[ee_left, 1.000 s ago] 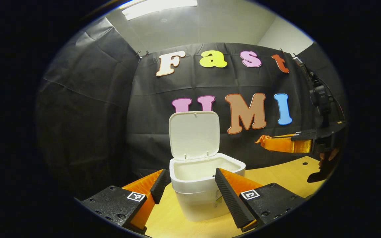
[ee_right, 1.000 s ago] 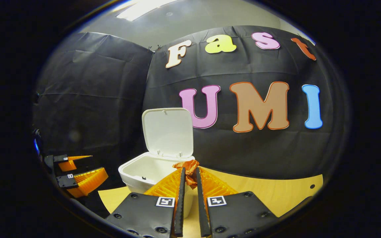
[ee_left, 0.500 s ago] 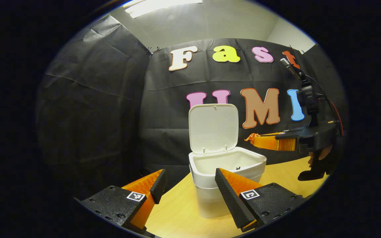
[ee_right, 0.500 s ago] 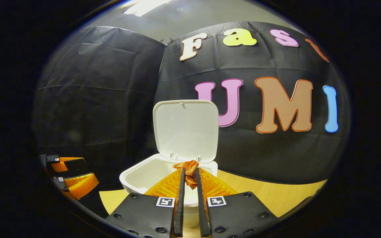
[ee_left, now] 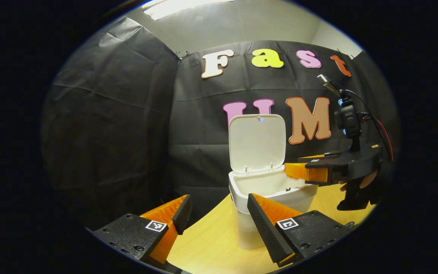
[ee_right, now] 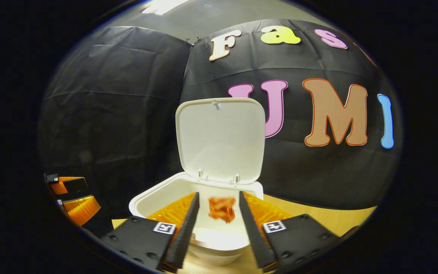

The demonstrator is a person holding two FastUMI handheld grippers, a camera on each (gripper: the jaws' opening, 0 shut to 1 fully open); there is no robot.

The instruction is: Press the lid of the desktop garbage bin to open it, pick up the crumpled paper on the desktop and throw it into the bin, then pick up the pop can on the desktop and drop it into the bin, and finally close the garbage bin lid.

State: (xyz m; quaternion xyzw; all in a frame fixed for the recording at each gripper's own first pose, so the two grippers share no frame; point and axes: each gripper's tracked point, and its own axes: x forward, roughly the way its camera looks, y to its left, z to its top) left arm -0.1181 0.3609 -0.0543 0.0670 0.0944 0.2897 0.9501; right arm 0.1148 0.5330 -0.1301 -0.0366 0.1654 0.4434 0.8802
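Right gripper point(ee_right: 219, 207) has just spread wide at lower centre, releasing the crumpled paper point(ee_right: 222, 208) into the open bin point(ee_right: 154, 196); pop can next; left gripper point(ee_left: 219, 211) wide, empty

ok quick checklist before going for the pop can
1. Bin lid upright, open: ok.
2. Right tool open, fingers apart: ok.
3. Crumpled paper free of the fingers, blurred, over the bin opening: ok; landed inside: cannot tell.
4. Left tool open, holding nothing: ok.
5. Pop can located: cannot tell.
6. Right tool clear of the bin: not ok, poised over the rim.
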